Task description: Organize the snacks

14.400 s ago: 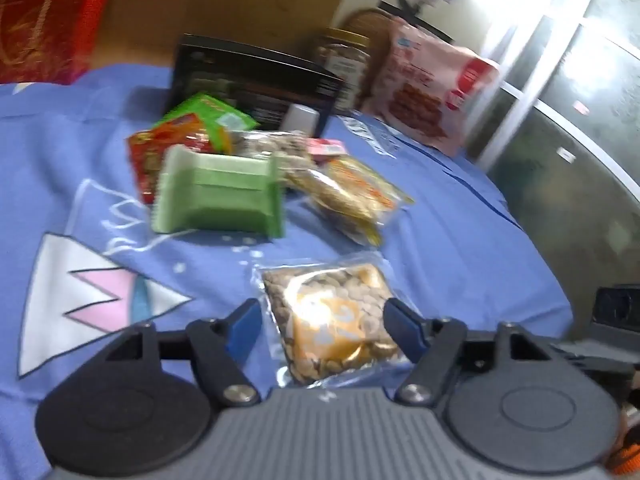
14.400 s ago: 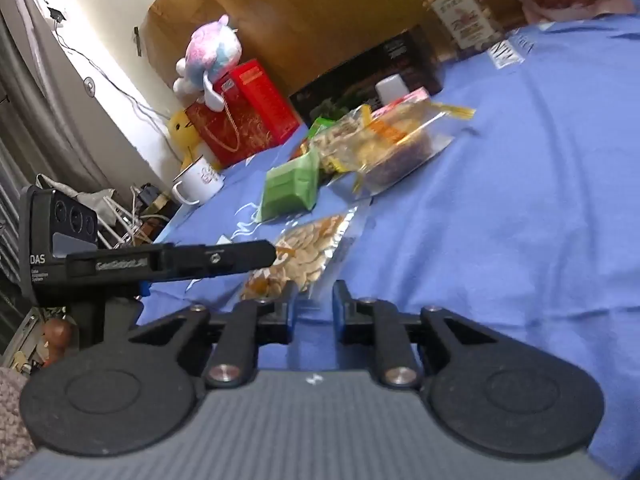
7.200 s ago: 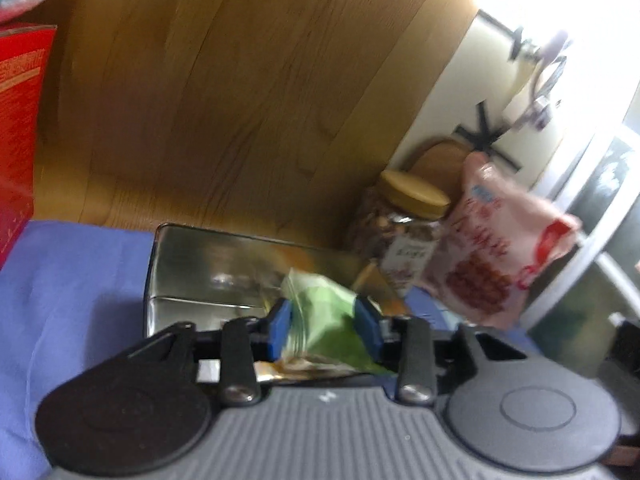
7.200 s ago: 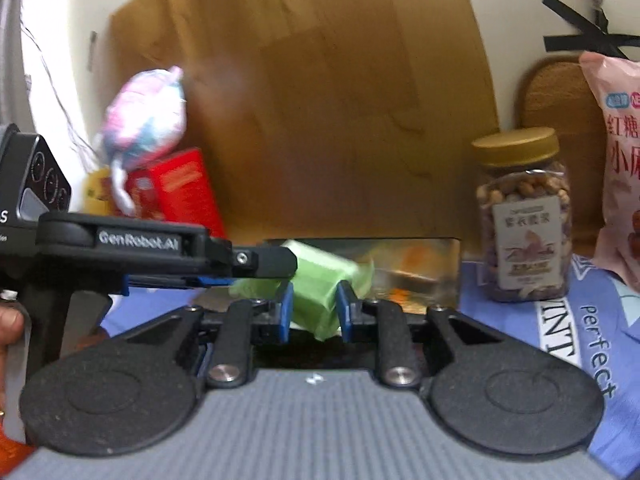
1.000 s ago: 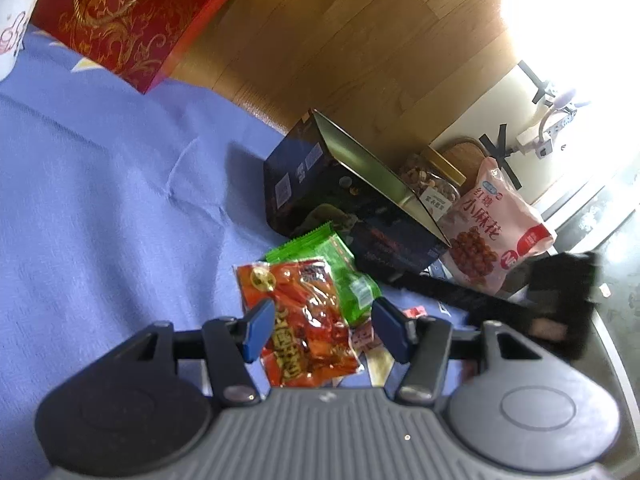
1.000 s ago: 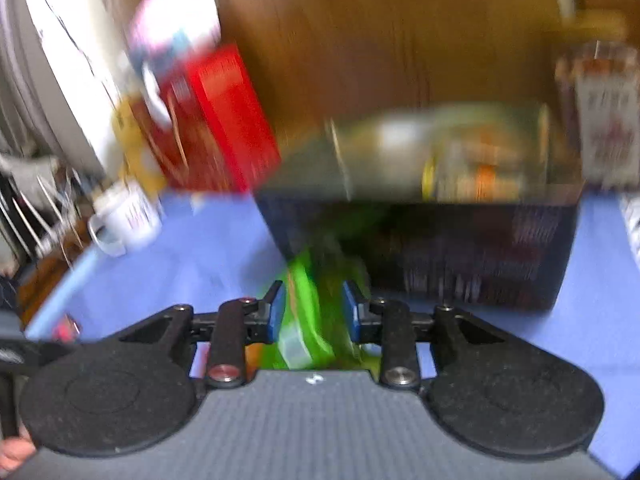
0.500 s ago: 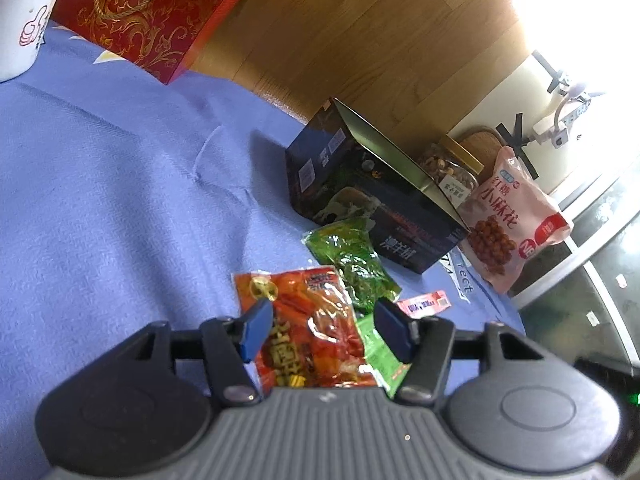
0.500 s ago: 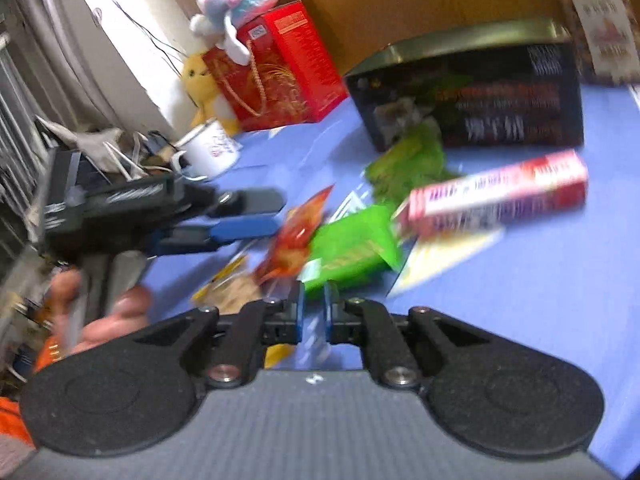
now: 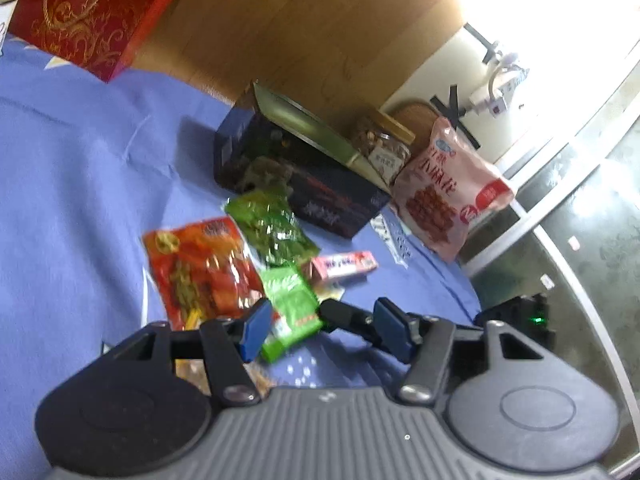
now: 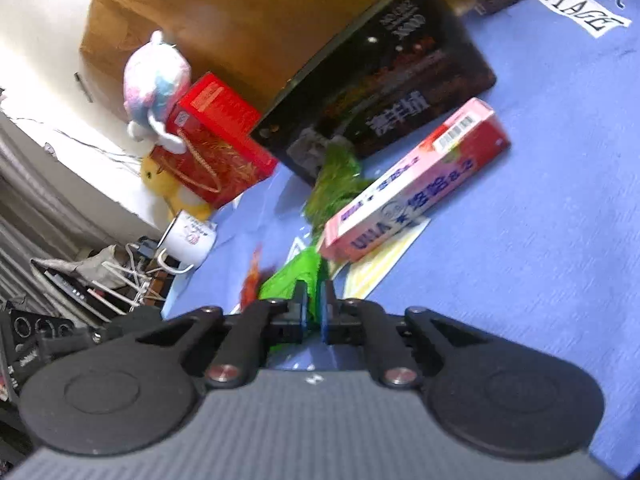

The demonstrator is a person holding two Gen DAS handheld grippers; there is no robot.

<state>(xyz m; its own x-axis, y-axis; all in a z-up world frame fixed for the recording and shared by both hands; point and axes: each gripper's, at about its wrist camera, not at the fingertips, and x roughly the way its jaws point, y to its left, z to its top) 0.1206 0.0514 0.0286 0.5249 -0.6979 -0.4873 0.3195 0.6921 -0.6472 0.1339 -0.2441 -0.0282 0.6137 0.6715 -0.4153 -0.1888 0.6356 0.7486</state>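
Since a second ago your right gripper (image 10: pixel 316 306) drops from the box (image 10: pixel 380 80) to the table | closed on the green packet (image 10: pixel 292 276) | left gripper (image 9: pixel 320 330) open above it, holding nothing.

Red packet (image 9: pixel 200 268), 2 green packets (image 9: pixel 272 224) (image 9: pixel 292 304), pink box (image 9: pixel 340 266) flat beside open dark box (image 9: pixel 304 176).
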